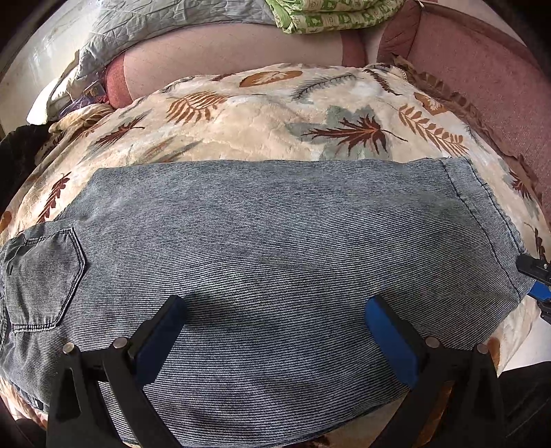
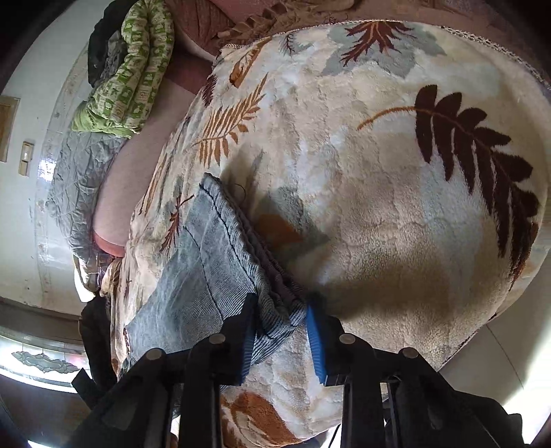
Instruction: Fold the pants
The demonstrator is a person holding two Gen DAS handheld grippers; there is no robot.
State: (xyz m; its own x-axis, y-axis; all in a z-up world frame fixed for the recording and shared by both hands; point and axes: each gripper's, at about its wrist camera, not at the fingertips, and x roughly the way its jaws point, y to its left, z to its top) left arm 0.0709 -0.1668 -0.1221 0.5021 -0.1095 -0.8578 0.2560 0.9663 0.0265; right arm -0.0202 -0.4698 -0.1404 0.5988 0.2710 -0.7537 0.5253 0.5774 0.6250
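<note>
While spread flat on the leaf-print blanket (image 1: 261,117): pants (image 1: 261,241), grey-blue striped denim, folded lengthwise with legs stacked.
Waist end: at the left in the left wrist view, back pocket (image 1: 44,275) facing up.
Hem end: at the right in that view, stitched hem (image 2: 224,220) lying along the blanket's pale plush in the right wrist view.
Left gripper (image 1: 275,320): held wide open above the middle of the pants, blue pads (image 1: 389,341) well apart, nothing between them, hovering over the near edge of the fabric.
Right gripper (image 2: 280,331): partly open, set at the near hem corner, with the corner of the denim lying between the blue pads (image 2: 315,344); left pad touching the cloth, right pad just beside it; not clamped tight.
Right gripper again: visible at the far right edge of the left wrist view, beside the hem.
Behind the blanket: pink sofa (image 1: 475,69), green patterned quilt (image 1: 330,13), grey quilted cover (image 1: 165,24).
</note>
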